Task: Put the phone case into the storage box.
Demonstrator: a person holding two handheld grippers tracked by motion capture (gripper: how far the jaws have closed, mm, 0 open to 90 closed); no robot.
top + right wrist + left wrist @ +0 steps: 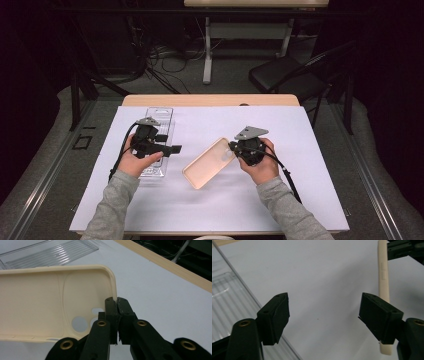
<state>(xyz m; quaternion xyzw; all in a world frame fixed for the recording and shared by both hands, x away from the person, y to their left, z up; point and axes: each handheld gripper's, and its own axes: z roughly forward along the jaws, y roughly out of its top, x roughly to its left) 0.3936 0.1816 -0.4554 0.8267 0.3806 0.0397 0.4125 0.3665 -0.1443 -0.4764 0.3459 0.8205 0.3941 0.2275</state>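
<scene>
While the right gripper is clamped on the camera-hole end of the cream phone case, held off the bench, its long axis slants toward the left gripper, whose jaws stand wide and empty.

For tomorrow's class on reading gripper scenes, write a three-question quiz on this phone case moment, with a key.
1. True or false: the right gripper is shut on the cream phone case.
2. The left gripper has its jaws: A) clamped on the case, B) apart with nothing between them, C) holding a pen.
3. What clear item lies under the person's left hand?

Key: 1 true, it pinches the rim near the camera cutouts. 2 B. 3 The clear plastic tray.
</scene>
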